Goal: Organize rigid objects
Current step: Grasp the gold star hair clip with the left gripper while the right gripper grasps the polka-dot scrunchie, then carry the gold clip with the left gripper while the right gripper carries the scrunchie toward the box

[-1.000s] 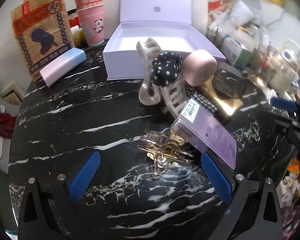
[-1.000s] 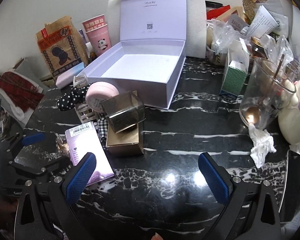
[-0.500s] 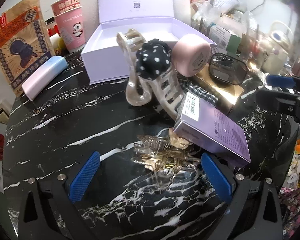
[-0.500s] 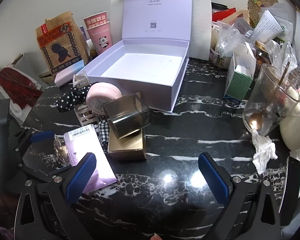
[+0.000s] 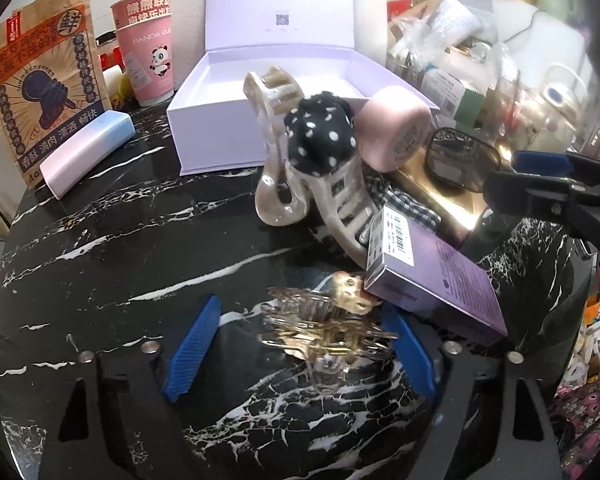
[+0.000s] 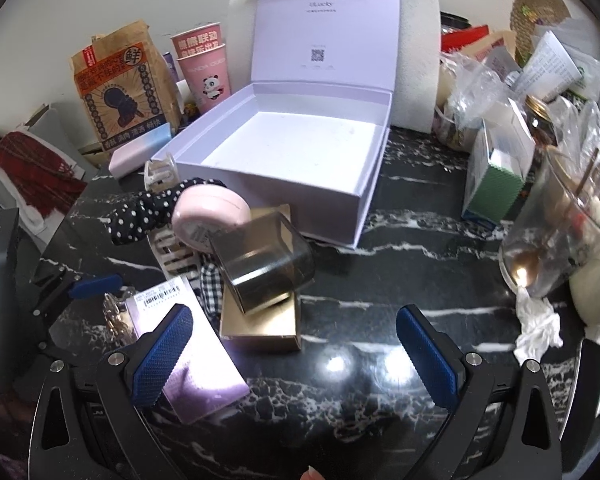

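A gold and clear hair clip [image 5: 324,328] lies on the black marble table [image 5: 120,264], between the jaws of my left gripper [image 5: 300,350]. Those jaws are closing; the right pad is at the clip's edge and the left pad [image 5: 192,348] stands apart from it. A purple barcode box [image 5: 432,276] leans just behind the clip. Further back stand a cream claw clip [image 5: 272,168] with a polka-dot scrunchie [image 5: 320,136], a pink round case [image 5: 396,128] and the open lilac box [image 6: 300,152]. My right gripper [image 6: 296,360] is open over bare table, near a gold box [image 6: 260,324] with a smoky case [image 6: 264,268] on it.
A brown snack bag [image 5: 40,80], pink cups [image 5: 148,52] and a pink-blue case [image 5: 88,152] line the back left. A glass with a spoon [image 6: 560,232], a green carton [image 6: 496,176] and crumpled tissue [image 6: 540,324] crowd the right side.
The left jaws have narrowed around the gold clip, and the left wrist view has edged closer to the pile. The right gripper has drifted slightly towards the boxes, still wide.
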